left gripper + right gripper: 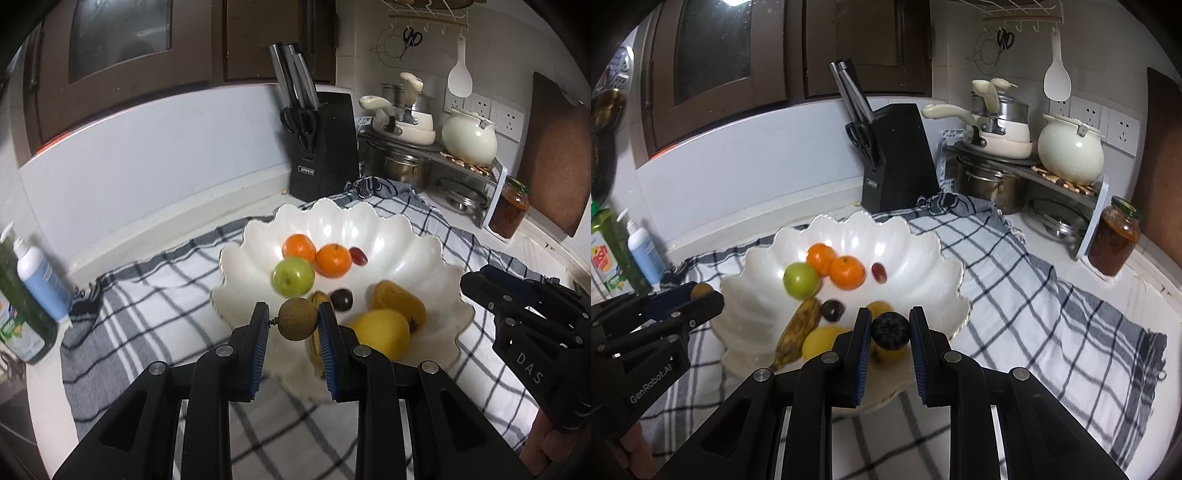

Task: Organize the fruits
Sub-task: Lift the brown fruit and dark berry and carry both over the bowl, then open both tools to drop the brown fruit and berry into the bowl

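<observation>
A checked cloth [1015, 266] covers the counter, and on it sits the white scalloped bowl [923, 266], already holding two oranges [847, 272], a green apple [800, 279], a spotted banana [799, 332] and some yellow fruit at the near side. Both tools hover over the bowl's near rim. The left gripper [293, 320] is clamped on a small brown longan [297, 319]; the right gripper [890, 329] pinches a dark blueberry [890, 330]. This looks like the placing step: each piece should next be lowered into a bare patch of the bowl, then let go gently so neither rolls out.
</observation>
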`<state>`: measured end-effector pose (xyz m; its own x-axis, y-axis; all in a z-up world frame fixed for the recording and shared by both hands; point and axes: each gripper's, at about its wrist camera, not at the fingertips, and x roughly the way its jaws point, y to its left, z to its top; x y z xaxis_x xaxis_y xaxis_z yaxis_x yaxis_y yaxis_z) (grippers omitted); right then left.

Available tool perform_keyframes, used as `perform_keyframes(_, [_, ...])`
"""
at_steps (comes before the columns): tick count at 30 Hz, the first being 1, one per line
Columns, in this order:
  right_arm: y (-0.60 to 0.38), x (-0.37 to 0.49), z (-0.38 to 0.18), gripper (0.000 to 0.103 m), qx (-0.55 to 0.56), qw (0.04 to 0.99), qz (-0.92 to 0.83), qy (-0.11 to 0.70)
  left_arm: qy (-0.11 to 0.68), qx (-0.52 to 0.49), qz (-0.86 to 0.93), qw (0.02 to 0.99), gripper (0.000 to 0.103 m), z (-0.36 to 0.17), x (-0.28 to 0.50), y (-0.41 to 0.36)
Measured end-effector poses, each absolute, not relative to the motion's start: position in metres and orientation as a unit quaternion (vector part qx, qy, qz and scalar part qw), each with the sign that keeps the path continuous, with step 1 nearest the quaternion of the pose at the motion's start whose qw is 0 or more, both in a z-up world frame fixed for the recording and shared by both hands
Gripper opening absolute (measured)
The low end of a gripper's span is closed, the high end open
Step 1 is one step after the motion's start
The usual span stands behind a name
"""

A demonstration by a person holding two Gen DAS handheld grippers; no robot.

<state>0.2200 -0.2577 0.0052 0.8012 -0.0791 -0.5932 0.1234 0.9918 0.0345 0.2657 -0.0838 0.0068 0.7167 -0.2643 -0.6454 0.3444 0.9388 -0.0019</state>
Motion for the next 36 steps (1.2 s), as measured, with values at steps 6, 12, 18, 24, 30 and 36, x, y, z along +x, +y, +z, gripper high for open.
perform_keyframes(6, [-0.268,0.246,0.003,0.022,0.031,0.946,-0.059,0.316,0.346,0.054,-0.162,0.923,0.027,0.003,0.29,-0.09])
perform_keyframes(12, [-0.275,0.267,-0.007,0.022,0.032,0.942,-0.064,0.328,0.364,0.054,-0.157,0.917,0.027,-0.012,0.312,-0.098])
perform_keyframes(18, [-0.28,0.281,-0.02,0.022,0.037,0.935,-0.063,0.347,0.381,0.056,-0.154,0.91,0.027,-0.027,0.322,-0.103])
perform_keyframes(24, [-0.28,0.279,-0.02,0.036,0.036,0.936,-0.067,0.344,0.378,0.062,-0.149,0.912,0.038,-0.025,0.318,-0.102])
perform_keyframes(30, [-0.279,0.267,-0.006,0.067,0.038,0.942,-0.084,0.323,0.362,0.063,-0.137,0.92,0.057,-0.012,0.308,-0.096])
perform_keyframes(36, [-0.275,0.248,0.01,0.078,0.039,0.947,-0.09,0.305,0.346,0.057,-0.126,0.928,0.074,0.004,0.291,-0.088])
